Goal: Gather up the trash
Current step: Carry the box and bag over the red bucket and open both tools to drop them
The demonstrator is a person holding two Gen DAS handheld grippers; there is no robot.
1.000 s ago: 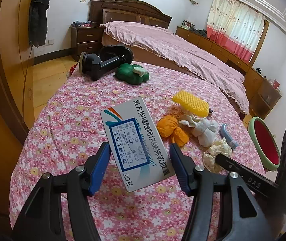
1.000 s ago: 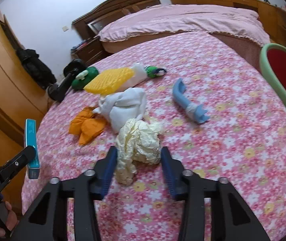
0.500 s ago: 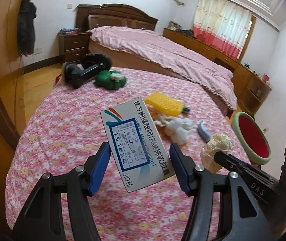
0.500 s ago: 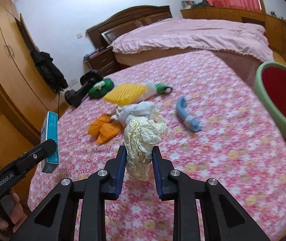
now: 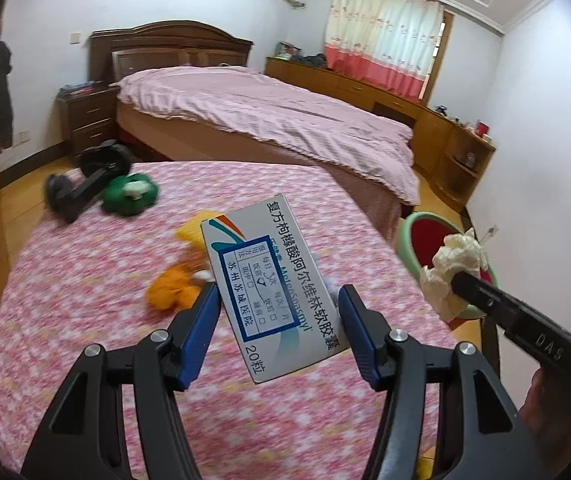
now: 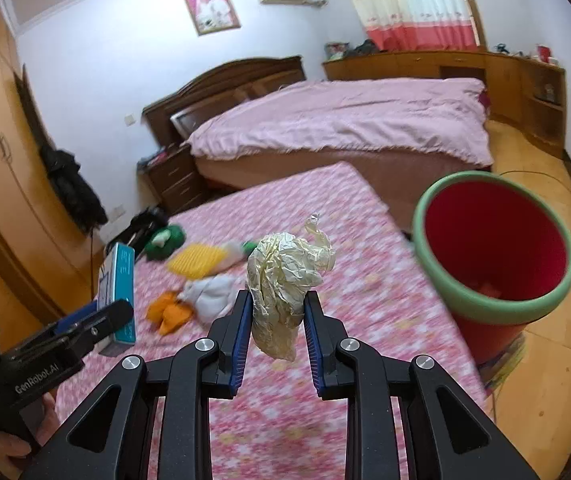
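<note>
1. The right gripper is clamped on one paper wad. I judge it should carry the wad over the bin at 2 o'clock and part the fingers only above the red inside.
2. The left gripper pinches one box by its edges; it should go in next.
3. Left on the worktop: one orange scrap, one white wad, one yellow piece, one green thing.

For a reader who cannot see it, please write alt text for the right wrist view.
The right gripper holds a crumpled cream paper wad above a pink floral tablecloth, with a red bin with a green rim at right. At left, the left gripper holds a medicine box.
</note>
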